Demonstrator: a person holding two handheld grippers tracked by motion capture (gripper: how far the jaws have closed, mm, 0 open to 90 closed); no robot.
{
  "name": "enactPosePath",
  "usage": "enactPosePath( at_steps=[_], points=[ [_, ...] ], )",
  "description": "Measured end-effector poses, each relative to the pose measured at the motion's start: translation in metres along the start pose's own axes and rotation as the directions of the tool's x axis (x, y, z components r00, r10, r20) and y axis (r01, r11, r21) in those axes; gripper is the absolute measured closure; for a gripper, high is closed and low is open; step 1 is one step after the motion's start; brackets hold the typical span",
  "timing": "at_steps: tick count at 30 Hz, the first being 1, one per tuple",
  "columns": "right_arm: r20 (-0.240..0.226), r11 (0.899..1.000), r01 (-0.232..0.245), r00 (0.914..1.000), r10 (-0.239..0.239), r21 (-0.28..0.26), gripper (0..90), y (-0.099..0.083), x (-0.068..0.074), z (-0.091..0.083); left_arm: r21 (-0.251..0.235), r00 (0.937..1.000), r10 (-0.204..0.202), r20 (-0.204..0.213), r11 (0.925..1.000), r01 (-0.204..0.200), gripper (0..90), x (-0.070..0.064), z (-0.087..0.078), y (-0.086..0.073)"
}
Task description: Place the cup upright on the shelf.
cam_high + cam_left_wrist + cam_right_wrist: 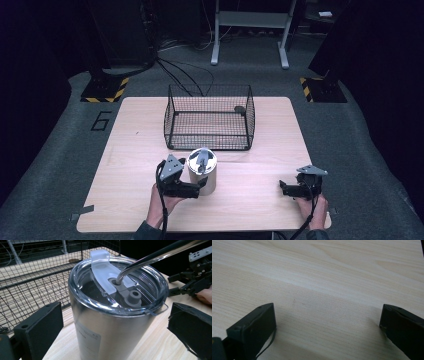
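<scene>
A steel tumbler point(206, 181) with a clear lid and a bent metal straw point(150, 258) stands upright on the wooden table point(250, 200), just in front of the wire basket. My left gripper point(196, 187) is open, with a jaw on either side of the tumbler point(112, 322). The jaws stand close beside its wall with a small gap on each side. My right gripper point(284, 188) rests low over bare table at the front right. It is open with nothing between its jaws, and its fingers point(252, 330) hover just above the wood.
A black wire basket point(210, 142) stands at the table's back centre, right behind the tumbler, with a small dark object point(240, 108) in its far right corner. Bare tabletop lies between the two grippers. The left gripper view catches the other gripper point(190, 282) off to the right.
</scene>
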State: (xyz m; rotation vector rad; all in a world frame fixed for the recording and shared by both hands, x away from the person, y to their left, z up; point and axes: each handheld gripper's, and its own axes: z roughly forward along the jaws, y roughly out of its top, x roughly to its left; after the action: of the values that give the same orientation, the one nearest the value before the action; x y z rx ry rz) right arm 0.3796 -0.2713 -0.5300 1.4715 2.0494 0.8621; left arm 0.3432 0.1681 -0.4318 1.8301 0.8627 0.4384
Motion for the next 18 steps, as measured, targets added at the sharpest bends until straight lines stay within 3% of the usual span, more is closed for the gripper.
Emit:
enactPosePath(
  at_steps=[18],
  points=[
    [0.0,1.0,0.002,1.0,-0.002,0.001,0.1,0.0,0.0,0.0,-0.012,0.9998,0.02,0.004,0.9997,-0.02,0.0,0.0,0.014,0.003]
  ],
)
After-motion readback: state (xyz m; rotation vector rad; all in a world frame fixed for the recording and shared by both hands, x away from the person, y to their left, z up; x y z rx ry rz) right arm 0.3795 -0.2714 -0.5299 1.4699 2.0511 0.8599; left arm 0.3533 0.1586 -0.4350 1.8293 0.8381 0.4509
